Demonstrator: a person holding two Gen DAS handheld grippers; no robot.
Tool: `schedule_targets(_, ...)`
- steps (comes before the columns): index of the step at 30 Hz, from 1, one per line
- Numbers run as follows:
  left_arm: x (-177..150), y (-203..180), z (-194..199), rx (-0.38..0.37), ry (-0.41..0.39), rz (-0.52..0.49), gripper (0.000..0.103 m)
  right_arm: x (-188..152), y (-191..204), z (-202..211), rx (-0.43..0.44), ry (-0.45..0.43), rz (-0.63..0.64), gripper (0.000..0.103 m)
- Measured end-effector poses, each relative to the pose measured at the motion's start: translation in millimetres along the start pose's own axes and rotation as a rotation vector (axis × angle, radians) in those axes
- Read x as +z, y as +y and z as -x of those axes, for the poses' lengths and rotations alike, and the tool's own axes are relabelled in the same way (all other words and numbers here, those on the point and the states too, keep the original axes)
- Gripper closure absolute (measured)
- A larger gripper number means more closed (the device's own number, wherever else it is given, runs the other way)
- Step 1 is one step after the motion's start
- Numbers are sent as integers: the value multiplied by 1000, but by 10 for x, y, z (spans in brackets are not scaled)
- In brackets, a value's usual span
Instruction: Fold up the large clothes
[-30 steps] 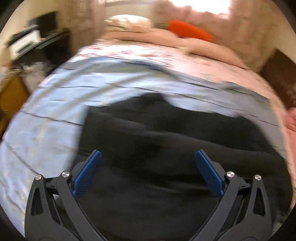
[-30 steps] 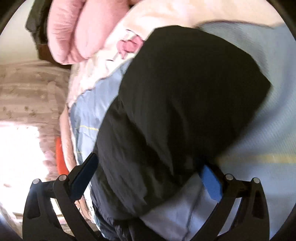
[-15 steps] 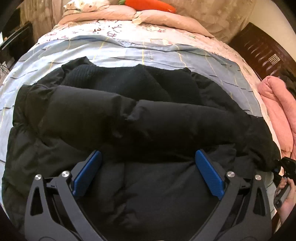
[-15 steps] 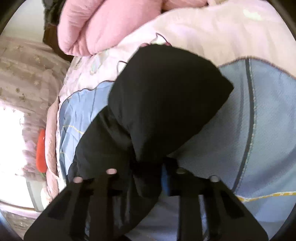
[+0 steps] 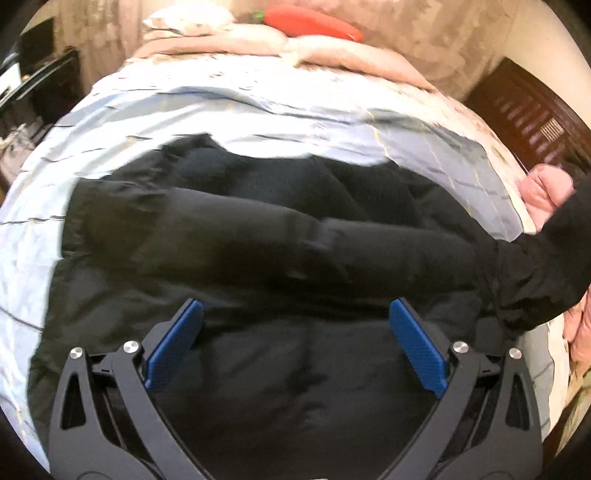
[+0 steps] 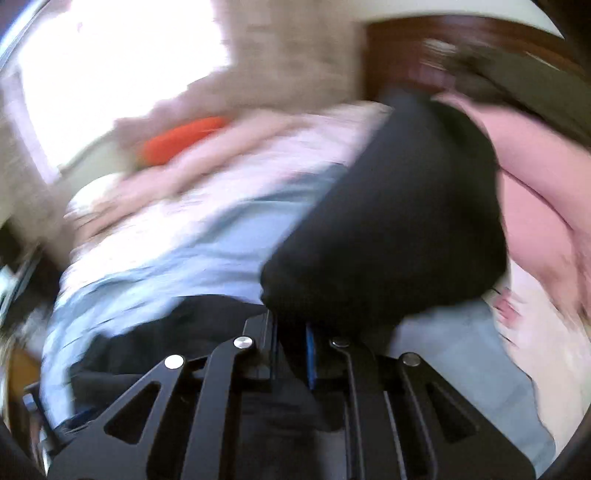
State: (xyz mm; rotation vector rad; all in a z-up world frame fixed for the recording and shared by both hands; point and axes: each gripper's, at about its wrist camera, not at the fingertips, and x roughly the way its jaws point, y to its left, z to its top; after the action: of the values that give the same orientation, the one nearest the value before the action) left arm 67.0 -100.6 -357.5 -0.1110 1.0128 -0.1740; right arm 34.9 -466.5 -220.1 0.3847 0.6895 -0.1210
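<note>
- Black jacket: spread on the bed, one sleeve raised at the right edge.
- Right gripper: fingers together, clamped on the sleeve.
- Left gripper: fingers wide apart above the jacket's near part, holding nothing.
- Bed: light blue cover; pink blanket at right; orange pillow at far end.

blue bedspread, orange plush carrot, pink pillows

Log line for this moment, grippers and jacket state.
left gripper: open, above puffy black jacket | right gripper: shut on black jacket sleeve, lifted | surface: light blue bedspread
</note>
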Motion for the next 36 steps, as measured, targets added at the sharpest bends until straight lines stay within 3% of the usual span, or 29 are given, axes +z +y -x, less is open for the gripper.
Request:
schedule_targets(4,52,433,165,50,-27,82,2,-148,1207,-253,253,68,109,91)
schedule_targets(8,24,1012,332,132,-39,185,2,-814,2115,-700,344,268,193,91)
schedule_targets(10,-41,1331,413,165,-41,250,2,-1144,2353,-908,327,344,243,91)
schedule_targets(13,-146,1644,491,199,-45,316,2,-1677,2513,-1194,214,464,308,90)
schedule_targets(17,-266,1928,607,226,-55,351,2,-1843,2459,-1267,138,499,322,87)
schedule_targets(19,-309,1986,640,239,-51,357,2,-1829,2480,-1251,162,511,371,79)
schedule_targets(22,-288,1989,692,220,-62,371,2,-1886,2444,-1176,266,586,373,38)
schedule_targets(23,-268,1972,729,208,-72,371,2,-1922,2453,-1037,329,614,353,14)
schedule_targets(24,-227,1927,779,196,-93,367,2,-1903,2464,-956,371,623,335,8)
schedule_targets(26,-98,1784,932,173,-164,340,2,-1724,2397,-671,555,643,239,6)
schedule_targets(28,82,1571,1124,96,-247,275,2,-1502,2228,-490,648,615,149,5)
schedule_targets(29,189,1459,1157,63,-265,239,2,-1397,2115,-418,642,584,123,4)
schedule_targets(33,522,797,1204,-51,-282,61,2,-953,1510,-363,340,402,112,4)
schedule_targets(36,693,346,1001,-155,-265,24,2,-745,1160,-517,153,314,59,4)
